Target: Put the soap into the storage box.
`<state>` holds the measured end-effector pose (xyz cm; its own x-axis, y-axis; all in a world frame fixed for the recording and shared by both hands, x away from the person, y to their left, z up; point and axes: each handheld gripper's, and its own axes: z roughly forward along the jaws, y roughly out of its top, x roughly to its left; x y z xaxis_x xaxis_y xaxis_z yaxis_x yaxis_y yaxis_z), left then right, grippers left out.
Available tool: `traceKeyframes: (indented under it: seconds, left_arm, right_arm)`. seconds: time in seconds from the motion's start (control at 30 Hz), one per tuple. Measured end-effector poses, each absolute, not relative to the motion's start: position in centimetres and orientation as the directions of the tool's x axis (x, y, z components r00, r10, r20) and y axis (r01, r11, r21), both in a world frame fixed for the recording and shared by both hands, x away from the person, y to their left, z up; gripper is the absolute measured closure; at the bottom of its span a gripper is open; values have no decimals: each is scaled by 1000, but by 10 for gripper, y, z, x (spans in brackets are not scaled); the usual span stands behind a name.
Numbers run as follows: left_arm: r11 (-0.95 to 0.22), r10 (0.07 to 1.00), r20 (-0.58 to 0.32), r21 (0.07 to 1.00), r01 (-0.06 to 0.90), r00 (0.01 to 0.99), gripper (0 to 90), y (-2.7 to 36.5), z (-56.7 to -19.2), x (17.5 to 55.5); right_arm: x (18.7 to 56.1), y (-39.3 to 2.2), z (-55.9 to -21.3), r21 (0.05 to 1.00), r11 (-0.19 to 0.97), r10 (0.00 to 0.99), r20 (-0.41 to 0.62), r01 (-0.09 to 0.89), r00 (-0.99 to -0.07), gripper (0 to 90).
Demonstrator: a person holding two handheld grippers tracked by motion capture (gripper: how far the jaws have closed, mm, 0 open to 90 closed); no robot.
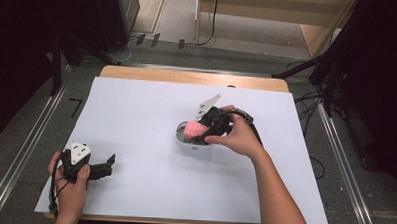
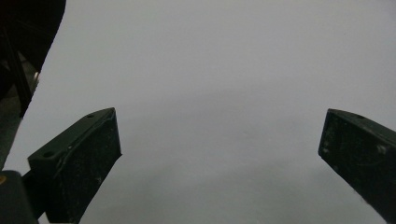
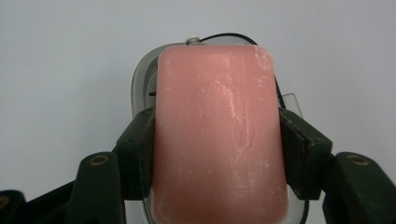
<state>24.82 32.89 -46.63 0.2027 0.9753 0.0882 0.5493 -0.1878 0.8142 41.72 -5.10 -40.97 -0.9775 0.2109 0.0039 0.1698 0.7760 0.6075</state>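
Right gripper [image 3: 219,140]: jaws pinching one pink, rounded rectangular bar of soap [image 3: 219,135] by its long sides, holding it directly over one white oval soap dish [image 3: 142,79] near the middle of the white-covered table [image 1: 135,140]. Left gripper [image 1: 104,166]: jaws spread, gripping nothing, resting near the table's front left corner. Placement appearing almost complete; lowering fully, releasing and withdrawing are remaining.

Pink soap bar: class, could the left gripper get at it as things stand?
Probably not yet. The pink soap bar is clamped in the right gripper over a white dish; the left gripper, open, sits across bare white paper.
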Motion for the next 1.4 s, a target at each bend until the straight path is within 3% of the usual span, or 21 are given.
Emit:
traceKeyframes:
  seconds: [0.4,0.7,0.9,1.4]
  left_arm:
    - [-188,975,89,814,549,202,0,329,-466,248]
    - [-189,975,90,814,549,203,0,329,-466,248]
    - [-191,975,92,814,549,203,0,328,-466,248]
    - [-193,975,94,814,548,204,0,328,-466,248]
  right_arm:
    - [415,-57,-398,654,718,259,69,240,-963,318]
    - [404,-77,-398,666,661,384,95,346,-918,296]
    - [391,-95,-401,680,602,522,60,418,-851,224]
    - [371,-127,-409,720,492,651,68,489,-756,29]
